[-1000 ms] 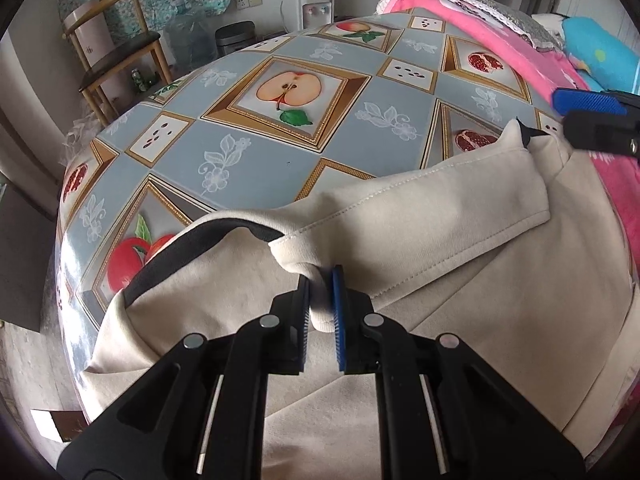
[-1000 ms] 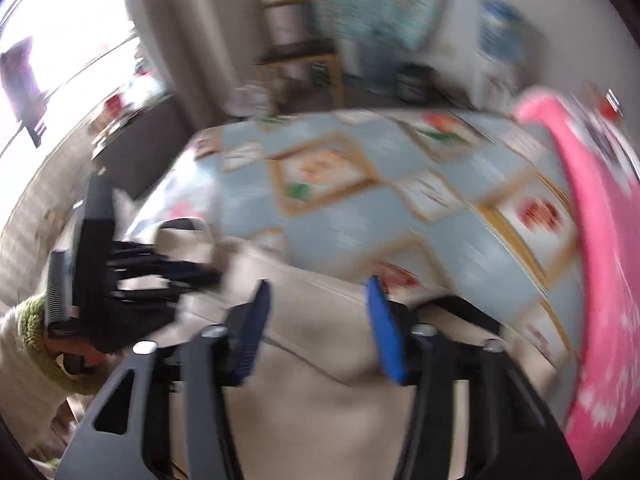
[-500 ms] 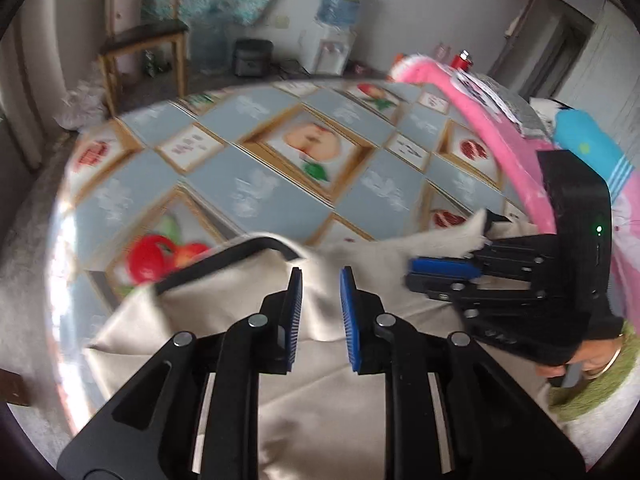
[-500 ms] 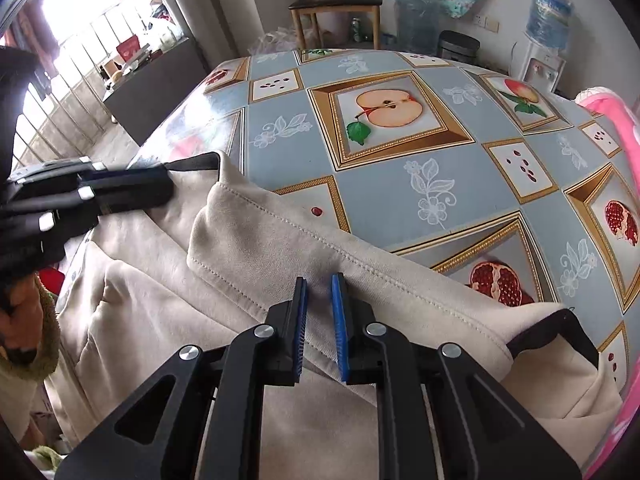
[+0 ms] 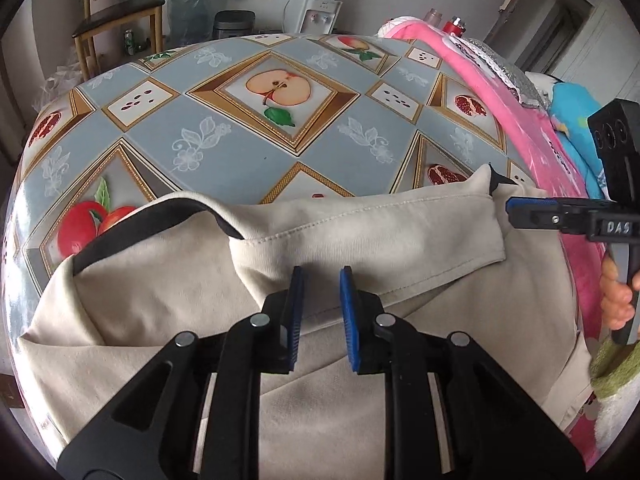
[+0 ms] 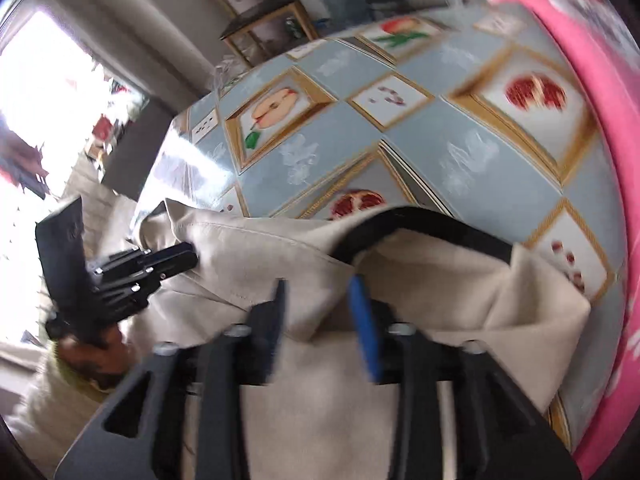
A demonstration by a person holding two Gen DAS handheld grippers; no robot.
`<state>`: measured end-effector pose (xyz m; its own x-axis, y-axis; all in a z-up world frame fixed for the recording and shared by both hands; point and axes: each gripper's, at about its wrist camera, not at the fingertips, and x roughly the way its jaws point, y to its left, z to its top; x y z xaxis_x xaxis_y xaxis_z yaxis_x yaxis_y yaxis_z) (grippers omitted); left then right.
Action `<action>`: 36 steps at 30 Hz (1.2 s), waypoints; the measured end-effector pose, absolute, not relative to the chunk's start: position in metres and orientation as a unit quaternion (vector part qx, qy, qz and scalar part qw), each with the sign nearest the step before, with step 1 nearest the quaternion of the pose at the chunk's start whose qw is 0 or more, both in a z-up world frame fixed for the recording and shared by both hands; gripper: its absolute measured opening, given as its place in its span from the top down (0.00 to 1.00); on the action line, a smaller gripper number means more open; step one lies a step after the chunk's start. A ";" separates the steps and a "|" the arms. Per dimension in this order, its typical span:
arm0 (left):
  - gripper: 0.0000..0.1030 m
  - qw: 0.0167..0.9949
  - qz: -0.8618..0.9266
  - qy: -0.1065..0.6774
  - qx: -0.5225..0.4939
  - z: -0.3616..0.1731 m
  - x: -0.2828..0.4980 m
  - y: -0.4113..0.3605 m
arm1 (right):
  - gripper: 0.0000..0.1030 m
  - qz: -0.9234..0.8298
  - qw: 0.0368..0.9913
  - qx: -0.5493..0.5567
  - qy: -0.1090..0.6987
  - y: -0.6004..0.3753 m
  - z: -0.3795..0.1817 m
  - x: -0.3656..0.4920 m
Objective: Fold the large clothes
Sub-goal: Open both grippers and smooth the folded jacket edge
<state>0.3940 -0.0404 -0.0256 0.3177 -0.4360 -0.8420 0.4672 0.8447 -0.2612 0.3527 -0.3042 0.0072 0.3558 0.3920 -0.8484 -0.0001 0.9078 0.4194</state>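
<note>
On right gripper (image 5: 516,210), lettering reads "DAS".

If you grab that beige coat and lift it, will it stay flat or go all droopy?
Probably droopy: the coat already lies in soft folds and bumps on the table. Its collar flap bends over rather than standing stiff. The cloth looks thickish, so it may hang heavily from the left gripper.
</note>
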 end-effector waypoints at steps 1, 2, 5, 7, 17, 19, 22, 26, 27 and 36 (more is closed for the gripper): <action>0.82 0.812 -0.279 0.513 0.013 -0.025 0.395 -0.040 | 0.57 0.120 0.798 0.186 0.561 -0.306 0.003 0.354; 0.82 0.812 -0.279 0.512 0.010 -0.025 0.395 -0.039 | 0.58 0.122 0.790 0.193 0.569 -0.306 -0.004 0.356; 0.82 0.814 -0.281 0.508 0.008 -0.025 0.393 -0.037 | 0.59 0.149 0.775 0.185 0.586 -0.285 -0.021 0.362; 0.82 0.815 -0.283 0.506 0.006 -0.025 0.392 -0.035 | 0.77 0.136 0.790 0.148 0.579 -0.272 -0.017 0.365; 0.82 0.821 -0.278 0.498 0.025 -0.024 0.388 -0.041 | 0.67 0.059 0.818 0.029 0.571 -0.254 -0.006 0.362; 0.82 0.822 -0.278 0.497 0.023 -0.024 0.388 -0.040 | 0.61 0.019 0.831 0.016 0.556 -0.262 0.010 0.349; 0.82 0.822 -0.279 0.496 0.020 -0.025 0.388 -0.040 | 0.61 0.009 0.852 0.046 0.522 -0.266 0.033 0.335; 0.82 0.822 -0.281 0.495 0.015 -0.025 0.387 -0.038 | 0.61 0.096 0.864 0.071 0.489 -0.228 0.038 0.345; 0.82 0.822 -0.281 0.495 0.014 -0.025 0.388 -0.038 | 0.61 0.106 0.864 0.058 0.488 -0.213 0.033 0.350; 0.82 0.822 -0.289 0.491 0.009 -0.025 0.388 -0.036 | 0.60 0.094 0.856 0.031 0.507 -0.190 -0.001 0.355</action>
